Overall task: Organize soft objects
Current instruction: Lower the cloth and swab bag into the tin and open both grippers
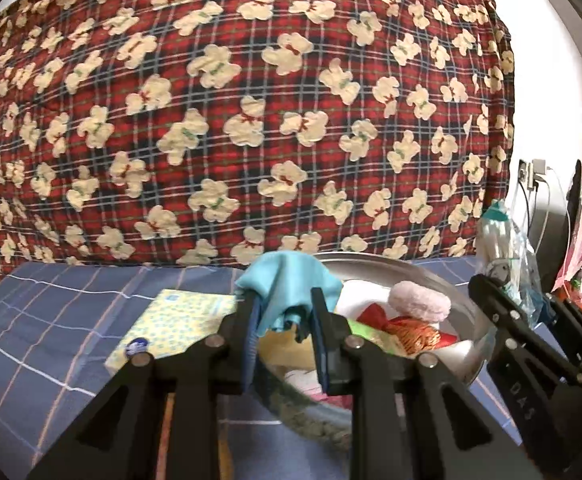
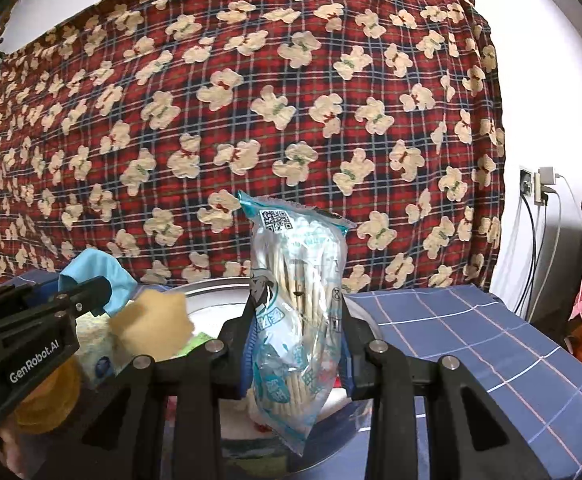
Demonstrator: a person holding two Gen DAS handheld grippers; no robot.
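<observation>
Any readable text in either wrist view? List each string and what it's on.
"GenRobot.AI": white print on the side of the left gripper, seen in the right wrist view.
"DAS": embossed letters on the body of the right gripper, seen in the left wrist view; possibly part of a longer mark.
Plastic packet held in the right gripper: QR code and teal printed characters, too blurred to read.
Yellow patterned packet: small blue labels, illegible.

"GenRobot.AI" on the left gripper (image 2: 87, 296); "DAS" on the right gripper (image 1: 503, 292).
</observation>
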